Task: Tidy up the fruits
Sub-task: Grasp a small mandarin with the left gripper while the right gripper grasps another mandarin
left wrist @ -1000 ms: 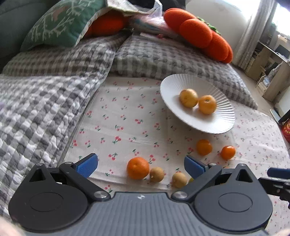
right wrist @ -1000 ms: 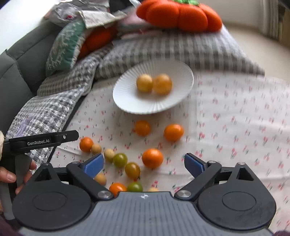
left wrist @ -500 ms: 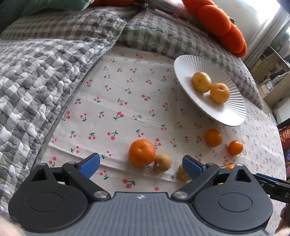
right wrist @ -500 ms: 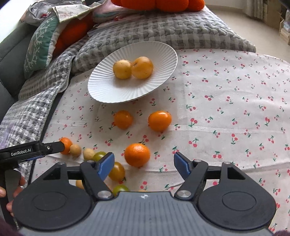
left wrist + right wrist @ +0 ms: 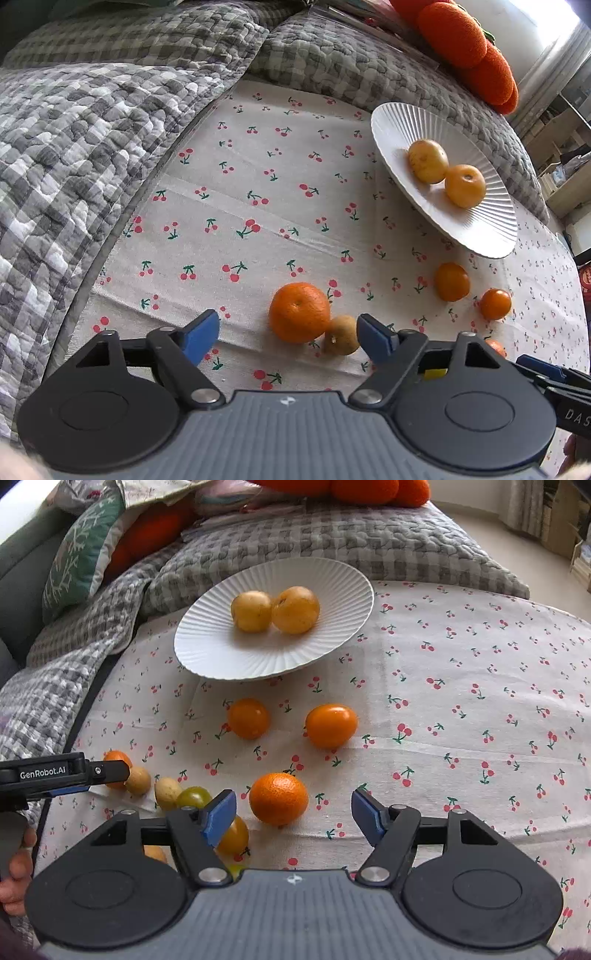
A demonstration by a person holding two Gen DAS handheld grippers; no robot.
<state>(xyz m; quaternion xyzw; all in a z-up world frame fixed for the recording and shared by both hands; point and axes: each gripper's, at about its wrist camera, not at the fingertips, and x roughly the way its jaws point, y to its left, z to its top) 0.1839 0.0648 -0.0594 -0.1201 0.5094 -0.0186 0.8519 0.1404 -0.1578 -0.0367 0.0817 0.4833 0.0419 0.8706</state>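
Observation:
A white ribbed plate (image 5: 476, 221) (image 5: 207, 653) holds two yellow-orange fruits (image 5: 275, 609) on the cherry-print cloth. My left gripper (image 5: 288, 334) is open and empty, with a mandarin (image 5: 299, 312) just ahead between its fingers and a small brown fruit (image 5: 340, 335) by the right finger. My right gripper (image 5: 293, 812) is open and empty, with another mandarin (image 5: 278, 798) between its fingers. Two orange fruits (image 5: 248, 717) (image 5: 331, 725) lie between the grippers and the plate. Several small green, yellow and brown fruits (image 5: 192, 796) lie at the right gripper's left.
Grey checked quilted cushions (image 5: 92, 129) border the cloth on the left and behind the plate. An orange pumpkin cushion (image 5: 469, 40) lies at the back. The left gripper's arm (image 5: 55, 773) shows at the left of the right wrist view.
Both grippers have moved forward and lower toward the fruits. Each mandarin now lies closer, between the open fingers. No fruit has moved.

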